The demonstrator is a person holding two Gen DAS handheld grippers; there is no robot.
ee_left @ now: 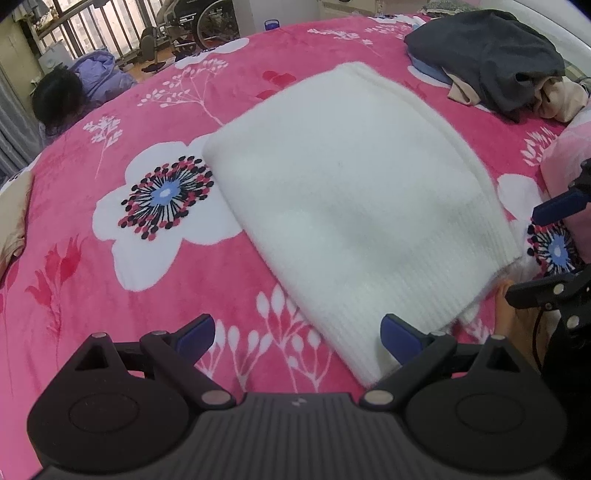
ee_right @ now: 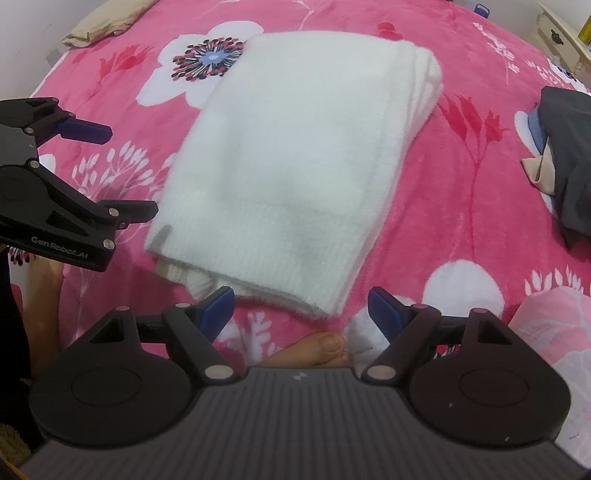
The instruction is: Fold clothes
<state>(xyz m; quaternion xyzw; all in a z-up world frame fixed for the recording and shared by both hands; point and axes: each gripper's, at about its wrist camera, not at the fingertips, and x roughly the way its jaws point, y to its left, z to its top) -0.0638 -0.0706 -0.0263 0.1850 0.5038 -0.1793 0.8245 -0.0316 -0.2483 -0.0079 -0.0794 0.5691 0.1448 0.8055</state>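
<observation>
A white knitted garment (ee_left: 354, 192) lies folded into a thick rectangle on the pink flowered blanket (ee_left: 110, 295); it fills the middle of the right wrist view too (ee_right: 288, 162). My left gripper (ee_left: 297, 334) hovers open just short of its near corner, nothing between the blue fingertips (ee_left: 195, 332). My right gripper (ee_right: 301, 308) is open as well, above the garment's near ribbed edge. The right gripper shows at the right edge of the left wrist view (ee_left: 554, 251), and the left gripper shows at the left of the right wrist view (ee_right: 122, 170).
A pile of dark grey and beige clothes (ee_left: 498, 62) lies at the bed's far right. A beige piece (ee_right: 107, 18) lies at the far left. A person's bare toes (ee_right: 325, 350) rest on the blanket below my right gripper. A person with dark hair (ee_left: 59, 99) sits beside the bed.
</observation>
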